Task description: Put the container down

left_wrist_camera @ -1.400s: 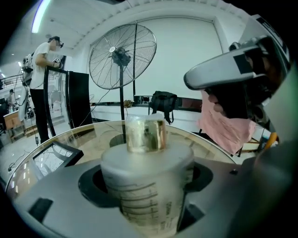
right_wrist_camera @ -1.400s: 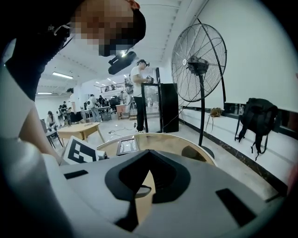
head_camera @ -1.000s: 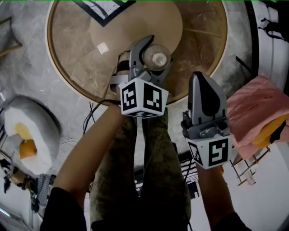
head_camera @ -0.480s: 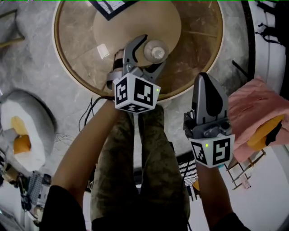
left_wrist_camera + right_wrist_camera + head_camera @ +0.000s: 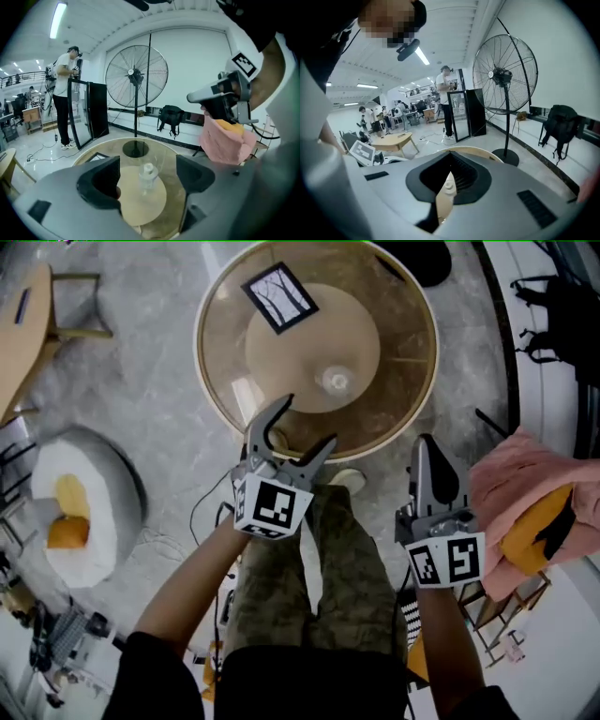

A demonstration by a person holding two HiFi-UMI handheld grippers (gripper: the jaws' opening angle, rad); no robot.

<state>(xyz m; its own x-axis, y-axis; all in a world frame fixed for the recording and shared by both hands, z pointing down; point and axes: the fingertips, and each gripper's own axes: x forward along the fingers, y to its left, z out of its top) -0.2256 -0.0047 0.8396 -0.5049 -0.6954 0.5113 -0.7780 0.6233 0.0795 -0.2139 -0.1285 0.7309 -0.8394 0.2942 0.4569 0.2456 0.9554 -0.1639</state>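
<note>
A clear plastic container (image 5: 336, 381) with a pale cap stands upright on the round wooden disc (image 5: 300, 352) of the glass table (image 5: 225, 381). My left gripper (image 5: 305, 423) hangs open at the table's near rim, short of the container and apart from it. In the left gripper view the container (image 5: 148, 174) shows beyond the wide-apart jaws, with nothing held between them. My right gripper (image 5: 425, 444) is shut and empty, off the table's right near edge. The container's cap (image 5: 449, 185) peeks through the slit between the shut jaws in the right gripper view.
A framed picture (image 5: 279, 296) lies at the table's far side. A pink cloth over an orange thing (image 5: 530, 512) sits at the right. A white round cushion (image 5: 70, 512) lies on the floor at the left. A standing fan (image 5: 136, 75) and a person (image 5: 63, 93) are beyond the table.
The left gripper has let go of the container, opened, and drawn back toward me. The container now stands alone on the disc. The head view has pulled away from the table.
</note>
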